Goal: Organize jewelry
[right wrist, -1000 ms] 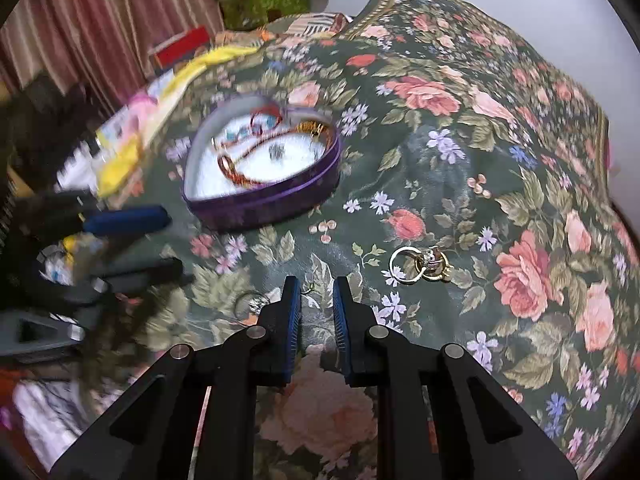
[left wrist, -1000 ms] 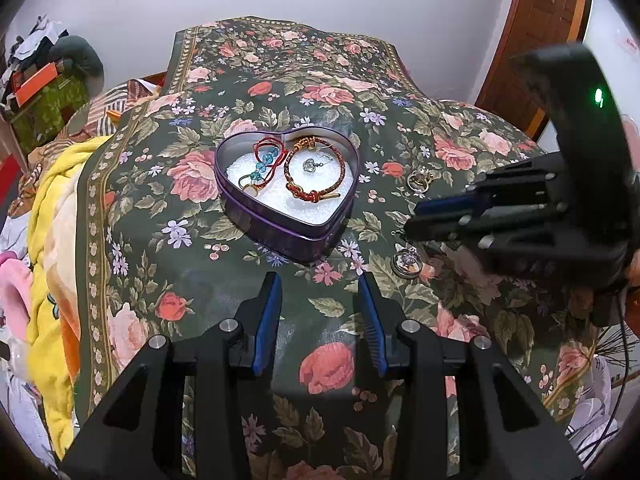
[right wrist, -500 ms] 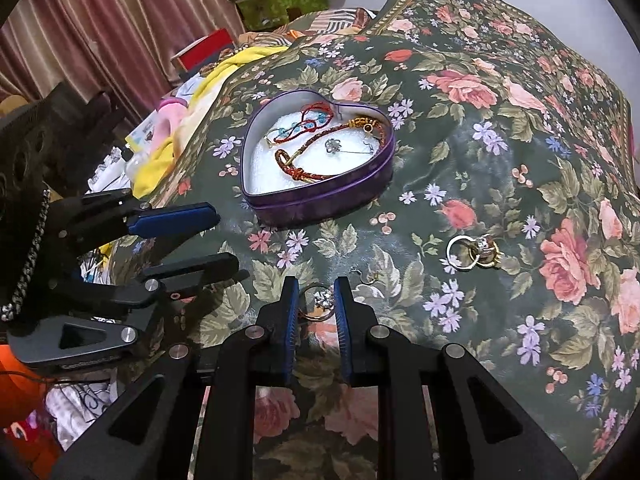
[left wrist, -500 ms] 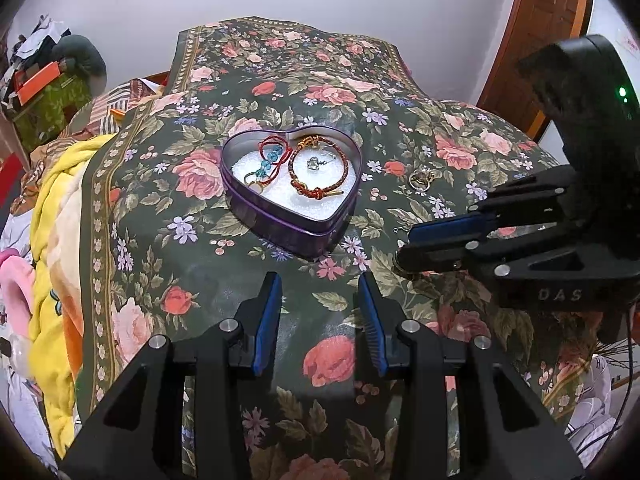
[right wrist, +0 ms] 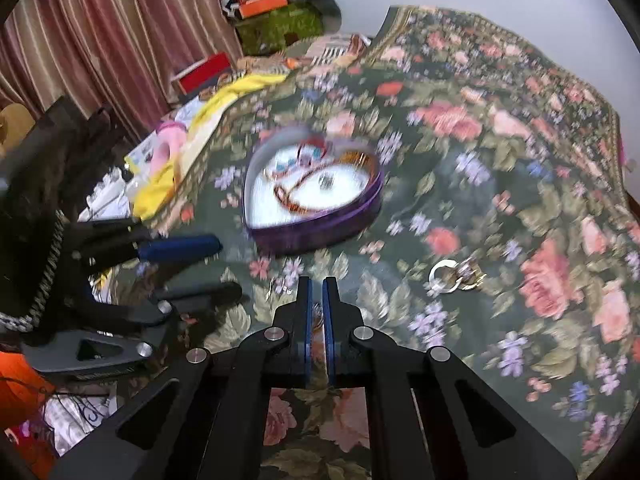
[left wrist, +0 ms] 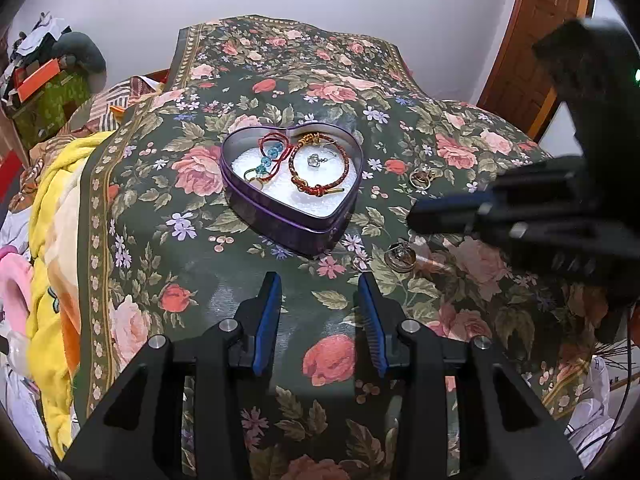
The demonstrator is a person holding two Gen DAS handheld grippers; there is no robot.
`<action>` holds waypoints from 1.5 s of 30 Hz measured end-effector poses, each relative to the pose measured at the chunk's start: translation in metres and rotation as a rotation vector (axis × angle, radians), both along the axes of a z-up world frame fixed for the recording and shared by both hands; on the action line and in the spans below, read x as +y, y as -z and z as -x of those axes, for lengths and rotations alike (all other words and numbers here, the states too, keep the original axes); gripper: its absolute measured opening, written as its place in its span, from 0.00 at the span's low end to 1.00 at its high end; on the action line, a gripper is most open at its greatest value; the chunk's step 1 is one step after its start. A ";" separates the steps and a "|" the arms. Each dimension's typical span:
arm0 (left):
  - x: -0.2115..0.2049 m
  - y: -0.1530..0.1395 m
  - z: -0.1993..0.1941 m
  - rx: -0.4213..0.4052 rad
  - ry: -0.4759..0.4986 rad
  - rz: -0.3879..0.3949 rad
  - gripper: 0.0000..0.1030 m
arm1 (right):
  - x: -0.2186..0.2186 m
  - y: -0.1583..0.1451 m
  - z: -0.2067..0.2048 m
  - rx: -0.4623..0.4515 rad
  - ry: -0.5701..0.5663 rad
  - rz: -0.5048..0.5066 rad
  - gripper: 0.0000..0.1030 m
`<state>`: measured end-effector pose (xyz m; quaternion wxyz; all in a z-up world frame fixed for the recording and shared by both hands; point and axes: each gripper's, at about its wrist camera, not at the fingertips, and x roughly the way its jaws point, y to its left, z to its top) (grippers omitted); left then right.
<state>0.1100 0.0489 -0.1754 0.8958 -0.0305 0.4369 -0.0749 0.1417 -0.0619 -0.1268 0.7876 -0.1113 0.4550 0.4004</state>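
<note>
A purple heart-shaped tin (left wrist: 292,216) (right wrist: 320,236) sits on the floral cloth and holds a red cord bracelet (left wrist: 276,148), a braided bracelet (left wrist: 320,188) and a small silver charm (left wrist: 315,160). A ring piece (left wrist: 400,258) lies on the cloth near the tin's tip, under my right gripper (left wrist: 416,216). Another ring pair (left wrist: 420,178) (right wrist: 454,276) lies farther right. My left gripper (left wrist: 318,292) (right wrist: 224,268) is open and empty, short of the tin. My right gripper (right wrist: 315,280) is nearly shut; something small shows between its pads, blurred.
The floral cloth (left wrist: 200,208) covers a bed. Yellow and pink bedding (left wrist: 48,240) is piled on the left. Boxes and clutter (left wrist: 40,80) stand at the far left by the wall. A wooden door (left wrist: 536,40) is at the right.
My right gripper has closed from a narrow gap to nearly shut and lifted and swung, blurring its view. The ring piece near the tin's tip is visible again in the left wrist view.
</note>
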 end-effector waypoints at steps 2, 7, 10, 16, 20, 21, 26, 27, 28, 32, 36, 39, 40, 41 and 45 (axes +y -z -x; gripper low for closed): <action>-0.002 0.000 0.000 0.004 0.006 0.006 0.38 | -0.003 -0.008 -0.001 -0.025 0.009 -0.008 0.04; -0.012 -0.001 -0.001 0.011 0.038 0.007 0.38 | -0.009 -0.019 -0.002 -0.062 0.032 0.002 0.04; -0.016 -0.001 -0.001 0.011 0.043 -0.006 0.38 | -0.012 -0.016 -0.001 -0.035 0.021 0.013 0.06; -0.010 -0.002 -0.002 0.013 0.024 0.005 0.38 | -0.015 -0.003 0.004 0.013 0.011 0.003 0.46; -0.003 -0.002 0.000 0.012 0.003 0.009 0.38 | -0.004 0.010 0.004 0.049 -0.005 0.030 0.45; -0.001 -0.002 0.000 0.012 -0.002 0.012 0.38 | -0.001 0.013 0.004 0.054 -0.012 0.042 0.45; 0.005 -0.002 0.003 0.010 -0.015 0.017 0.38 | 0.013 0.029 0.007 0.023 -0.032 0.094 0.39; 0.006 -0.002 0.002 0.011 -0.014 0.021 0.38 | 0.015 0.028 0.009 0.003 -0.042 0.106 0.35; 0.006 -0.002 0.001 0.012 -0.013 0.023 0.38 | 0.016 0.028 0.011 -0.012 -0.055 0.114 0.23; 0.003 -0.003 -0.003 0.011 -0.012 0.025 0.38 | 0.014 0.025 0.012 -0.021 -0.059 0.107 0.19; 0.003 -0.004 -0.004 0.008 -0.019 0.029 0.38 | 0.004 0.012 0.010 -0.033 -0.031 0.060 0.19; 0.004 -0.002 -0.003 0.013 -0.021 0.029 0.38 | -0.004 -0.002 0.007 -0.060 -0.005 0.022 0.19; 0.004 -0.003 -0.003 0.014 -0.022 0.029 0.38 | -0.006 -0.008 0.007 -0.070 0.001 0.010 0.19; 0.004 -0.003 -0.002 0.014 -0.022 0.030 0.38 | -0.007 -0.012 0.006 -0.077 0.004 0.001 0.19; 0.002 -0.002 -0.002 0.019 -0.012 0.035 0.38 | -0.013 -0.026 0.007 -0.104 0.019 -0.031 0.19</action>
